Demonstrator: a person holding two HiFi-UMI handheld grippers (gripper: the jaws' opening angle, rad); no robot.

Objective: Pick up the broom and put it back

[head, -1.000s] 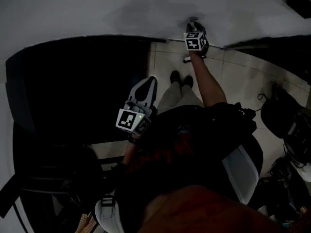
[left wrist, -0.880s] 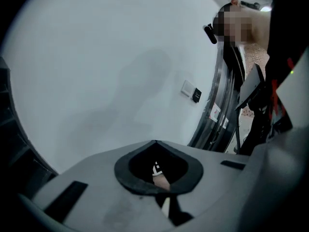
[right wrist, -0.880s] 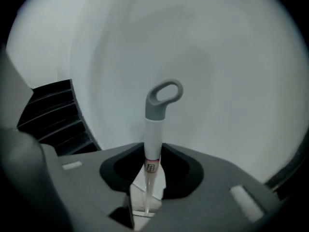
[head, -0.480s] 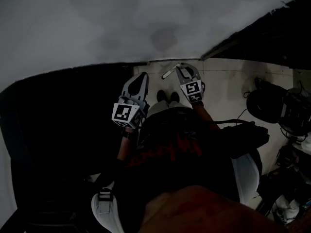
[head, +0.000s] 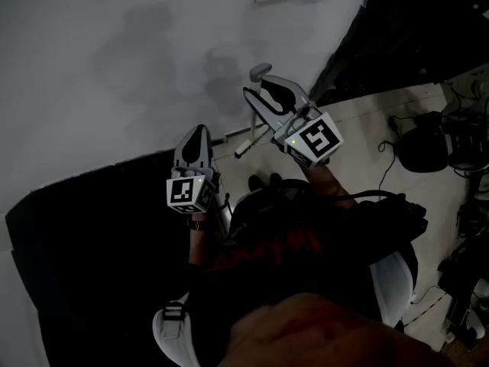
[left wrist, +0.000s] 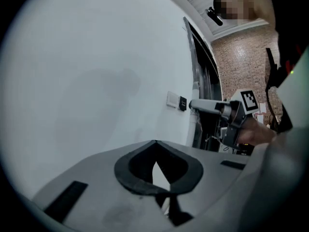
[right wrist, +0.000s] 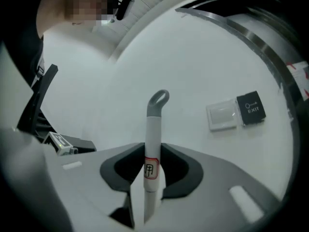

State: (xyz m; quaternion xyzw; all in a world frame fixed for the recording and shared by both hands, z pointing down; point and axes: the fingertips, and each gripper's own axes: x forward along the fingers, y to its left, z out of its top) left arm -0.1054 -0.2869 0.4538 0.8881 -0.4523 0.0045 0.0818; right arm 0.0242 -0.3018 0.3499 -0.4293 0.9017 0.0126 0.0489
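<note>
Right gripper (head: pixel 263 98) has its jaws pinching the broom (right wrist: pixel 153 129) by the handle, up near the white wall (head: pixel 114 52). Left gripper (head: pixel 192 140) jaws are pressed together, nothing in them.

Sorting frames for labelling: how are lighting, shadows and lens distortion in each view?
Head view: dim, lower half almost black, soft shadows on the wall. Left gripper view: fisheye bend, dark corners, evenly lit wall. Right gripper view: same fisheye bend; broom handle sharp.
</note>
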